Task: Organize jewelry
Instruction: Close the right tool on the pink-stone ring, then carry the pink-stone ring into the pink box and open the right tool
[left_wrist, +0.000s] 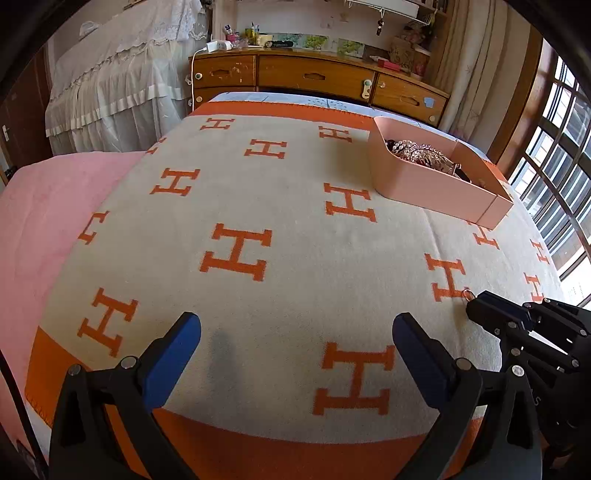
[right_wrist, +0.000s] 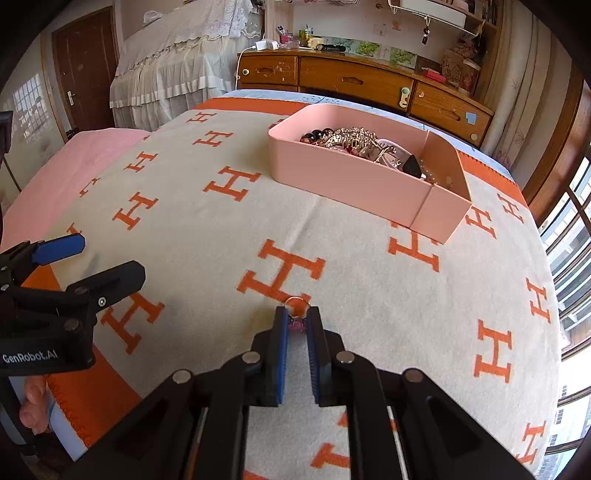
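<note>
A pink box holding a heap of jewelry stands on the blanket ahead of my right gripper; it also shows at the far right in the left wrist view. My right gripper is shut on a small ring with a pink stone, its silver loop sticking out past the fingertips just above the blanket. The ring's loop shows in the left wrist view at the right gripper's tip. My left gripper is open and empty, low over the blanket.
The bed is covered by a beige blanket with orange H letters. A pink cover lies at the left. A wooden dresser stands behind the bed. Windows are at the right.
</note>
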